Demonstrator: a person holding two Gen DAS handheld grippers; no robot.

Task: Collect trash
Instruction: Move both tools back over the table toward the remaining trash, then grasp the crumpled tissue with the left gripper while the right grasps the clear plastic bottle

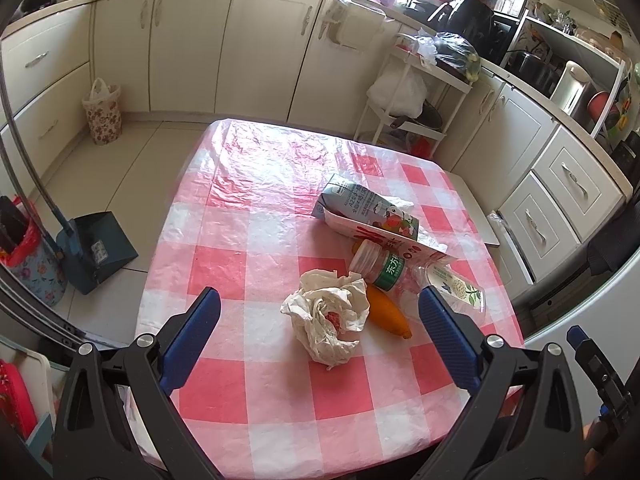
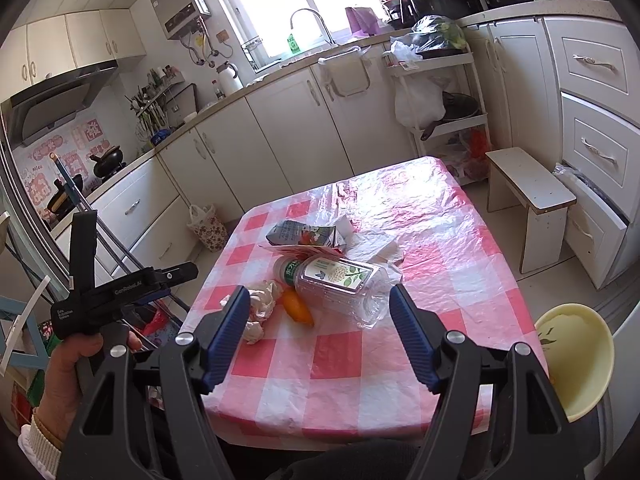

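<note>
Hovering above the near edge of the checkered surface (image 1: 248,240), left claw (image 1: 320,320) and right claw (image 2: 320,320) both gape wide, gripping nothing. Crumpled paper (image 1: 326,320), orange peel (image 1: 388,312), clear bottle (image 2: 340,284) and carton (image 1: 372,220) huddle mid-surface, touching.

Both wrist views above near table (image 1: 248,240) edge, facing kitchen.
</note>
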